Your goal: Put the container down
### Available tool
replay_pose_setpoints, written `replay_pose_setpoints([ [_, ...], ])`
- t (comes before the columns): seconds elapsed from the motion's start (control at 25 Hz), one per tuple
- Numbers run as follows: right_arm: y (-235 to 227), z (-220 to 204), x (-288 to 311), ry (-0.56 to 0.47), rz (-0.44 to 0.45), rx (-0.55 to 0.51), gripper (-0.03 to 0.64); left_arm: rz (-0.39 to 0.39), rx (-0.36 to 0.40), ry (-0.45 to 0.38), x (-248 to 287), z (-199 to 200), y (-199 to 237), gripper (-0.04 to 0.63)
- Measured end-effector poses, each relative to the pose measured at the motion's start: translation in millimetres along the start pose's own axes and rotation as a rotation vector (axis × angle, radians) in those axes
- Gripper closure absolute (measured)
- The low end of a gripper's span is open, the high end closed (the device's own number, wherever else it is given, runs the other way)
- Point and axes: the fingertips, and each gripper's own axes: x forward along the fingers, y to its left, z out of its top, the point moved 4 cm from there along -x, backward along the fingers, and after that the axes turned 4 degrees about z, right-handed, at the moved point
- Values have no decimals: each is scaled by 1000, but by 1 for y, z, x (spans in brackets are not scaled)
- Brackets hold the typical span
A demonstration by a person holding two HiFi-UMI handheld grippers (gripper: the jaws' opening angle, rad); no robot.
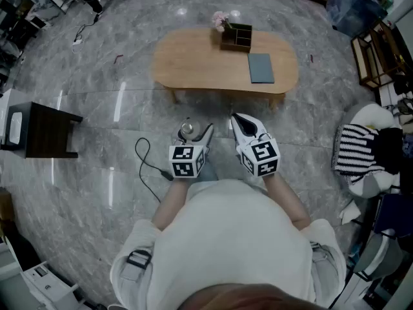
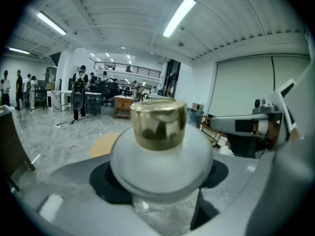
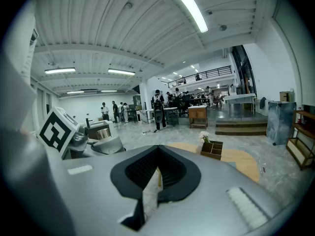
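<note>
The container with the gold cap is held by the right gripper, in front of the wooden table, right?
No: the container with the gold cap is held by the left gripper, as the left gripper view shows. It is in front of the wooden table.

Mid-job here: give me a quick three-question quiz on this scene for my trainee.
1. True or false: the container already stands on the wooden table.
2. Which tongs hold it? A: left tongs. B: right tongs.
3. What flat thing lies on the table near the organiser box?
Key: 1 false; 2 A; 3 a grey book.
</note>
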Motion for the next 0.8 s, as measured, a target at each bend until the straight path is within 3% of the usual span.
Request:
replay_pose_setpoints([
  [0.32,5,-26,-107,-17,40,18,617,34,-72,-6,-56,-33,-94,245],
  [0.8,19,-41,-148,-19,88,21,617,71,-69,-51,-93,-34,-126,245],
])
